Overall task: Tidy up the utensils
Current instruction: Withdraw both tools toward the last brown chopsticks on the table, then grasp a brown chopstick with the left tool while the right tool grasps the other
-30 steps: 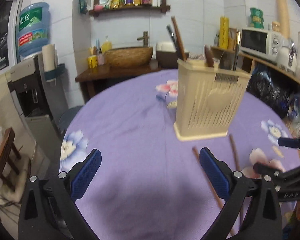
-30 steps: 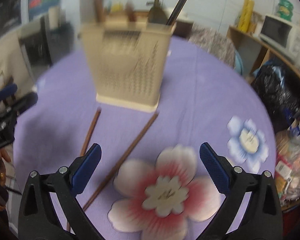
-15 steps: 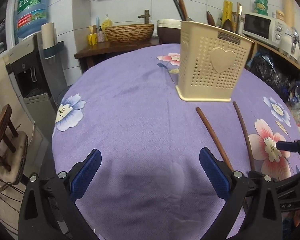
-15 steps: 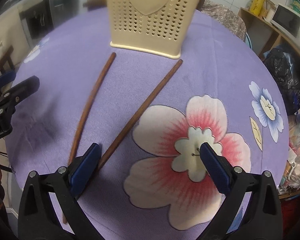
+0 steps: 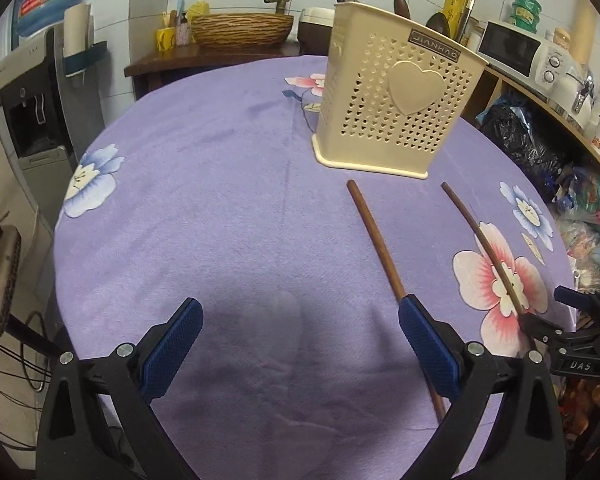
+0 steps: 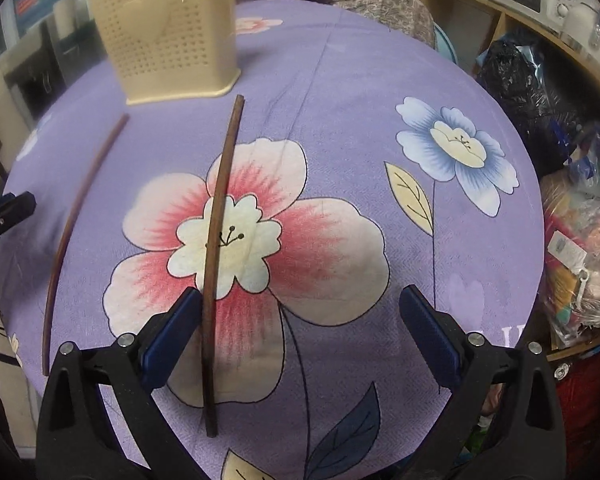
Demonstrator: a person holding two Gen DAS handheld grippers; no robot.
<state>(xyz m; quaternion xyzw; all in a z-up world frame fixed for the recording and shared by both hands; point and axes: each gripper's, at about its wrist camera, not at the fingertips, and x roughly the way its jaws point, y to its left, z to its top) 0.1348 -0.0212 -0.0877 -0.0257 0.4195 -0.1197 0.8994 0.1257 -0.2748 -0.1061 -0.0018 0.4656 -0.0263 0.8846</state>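
Note:
Two brown chopsticks lie apart on the purple flowered tablecloth (image 5: 220, 200). One chopstick (image 5: 376, 240) runs under my left gripper's right finger (image 5: 428, 344). The other chopstick (image 6: 220, 232) lies across the pink flower, just inside my right gripper's left finger (image 6: 172, 336). A cream perforated utensil holder (image 5: 392, 104) with a heart stands beyond them, with utensils in it; it also shows in the right wrist view (image 6: 172, 32). My left gripper (image 5: 300, 344) is open and empty. My right gripper (image 6: 300, 332) is open and empty.
The round table's near edge lies right under both grippers. A wooden side table with a wicker basket (image 5: 240, 32) stands behind. A water dispenser (image 5: 32, 112) is at left. Shelves with a microwave (image 5: 512, 52) and bags (image 5: 520, 140) are at right.
Both grippers have pulled back and lowered toward the near table edge. The right gripper has swung right, so one chopstick now lies between its fingers. Both stay open.

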